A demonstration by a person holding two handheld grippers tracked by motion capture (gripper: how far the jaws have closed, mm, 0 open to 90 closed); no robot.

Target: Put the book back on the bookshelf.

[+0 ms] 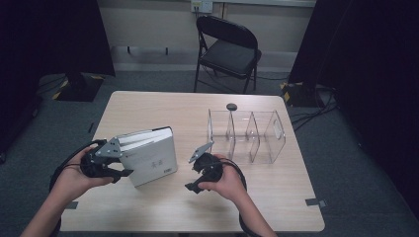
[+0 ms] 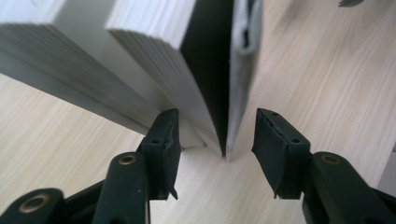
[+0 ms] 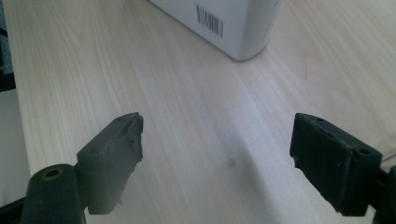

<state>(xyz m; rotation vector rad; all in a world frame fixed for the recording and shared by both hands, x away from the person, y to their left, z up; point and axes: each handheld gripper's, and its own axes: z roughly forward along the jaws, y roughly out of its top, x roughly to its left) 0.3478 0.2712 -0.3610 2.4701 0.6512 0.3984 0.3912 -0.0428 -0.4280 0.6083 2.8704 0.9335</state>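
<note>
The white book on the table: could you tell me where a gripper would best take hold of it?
Probably by the open page edge of the book, coming from its left side: there the left gripper already has its open jaws around the cover and some pages.

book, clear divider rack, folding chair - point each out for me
book (image 1: 153, 158): high view, on its white front cover
clear divider rack (image 1: 269, 129): high view, on a right-hand partition
folding chair (image 1: 231, 55): high view, on the seat
</note>
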